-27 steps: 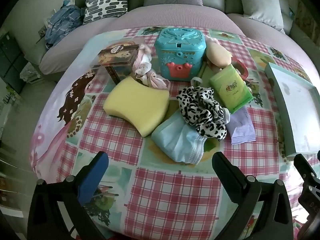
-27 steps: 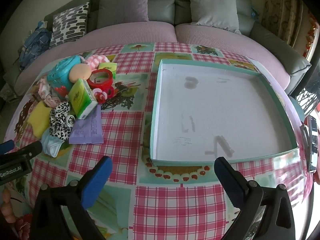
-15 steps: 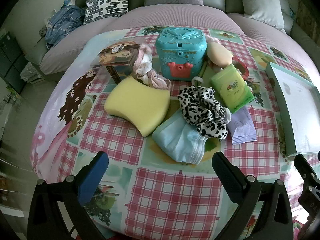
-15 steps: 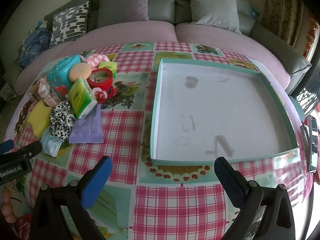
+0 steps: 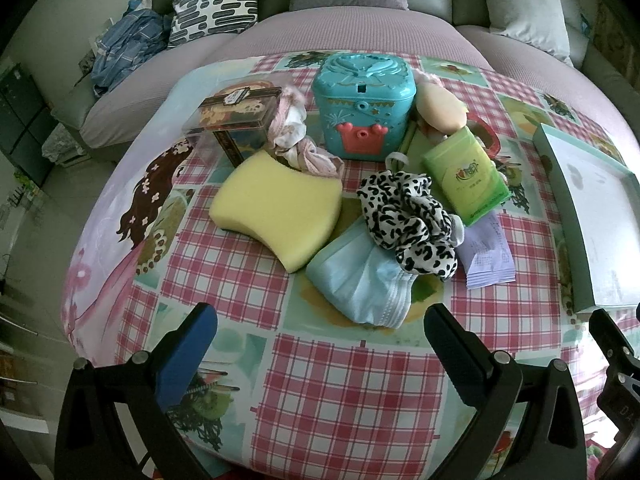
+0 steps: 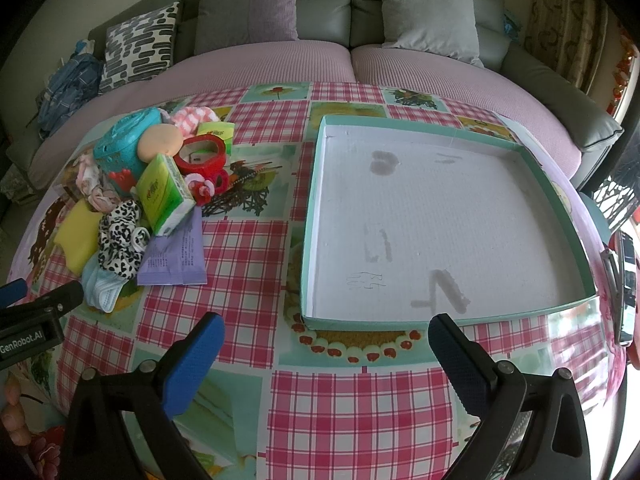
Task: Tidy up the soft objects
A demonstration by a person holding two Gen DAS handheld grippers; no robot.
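Left of the tray (image 6: pixel 316 216) on the worktop (image 6: pixel 248 264): yellow sponge (image 5: pixel 276 208), blue face mask (image 5: pixel 360 284), leopard scrunchie (image 5: pixel 408 220) touching in a pile. Left tongs (image 5: pixel 320 340) apart, near the mask, holding nothing. Right tongs (image 6: pixel 324 344) apart, just before the tray's near rim.

A table in a pink-checked picture cloth (image 6: pixel 248 264) carries a shallow teal tray (image 6: pixel 310 216) on the right. On the left lie a yellow sponge (image 5: pixel 276 212), blue mask (image 5: pixel 360 280), purple packet (image 6: pixel 176 258) and teal box (image 5: pixel 362 108).
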